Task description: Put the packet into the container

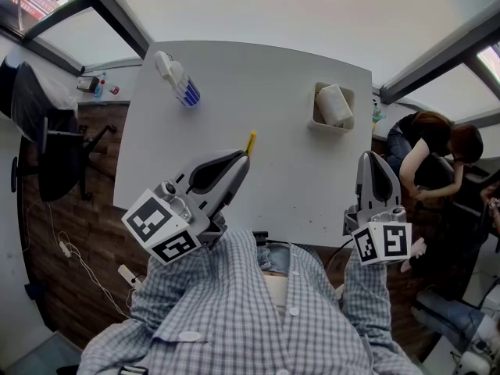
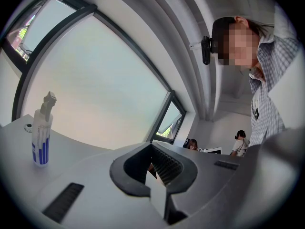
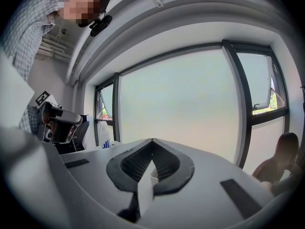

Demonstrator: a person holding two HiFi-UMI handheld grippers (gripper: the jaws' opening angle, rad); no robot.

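In the head view the white packet (image 1: 333, 104) already lies inside the container (image 1: 349, 109) at the far right of the white table (image 1: 234, 92), so the task looks done. Both grippers hang back at the near edge, probably because nothing is left to carry. The left gripper (image 1: 244, 158) points toward a small yellow object (image 1: 251, 141) just past its tip; whether they touch is unclear. The right gripper (image 1: 369, 156) sits well short of the container, with bare tabletop between them. A blue-striped bottle (image 1: 180, 80) lies at the far left, clear of any path. An office chair (image 1: 47, 131) stands to the left and a bent-over person (image 1: 426, 143) is beyond the right edge. In the left gripper view the left gripper (image 2: 152, 147) is tilted upward toward the windows, its jaws closed tip to tip on nothing, with the bottle (image 2: 42, 132) off to its left. In the right gripper view the right gripper (image 3: 152, 141) is likewise fully closed and empty, aimed at the window wall.
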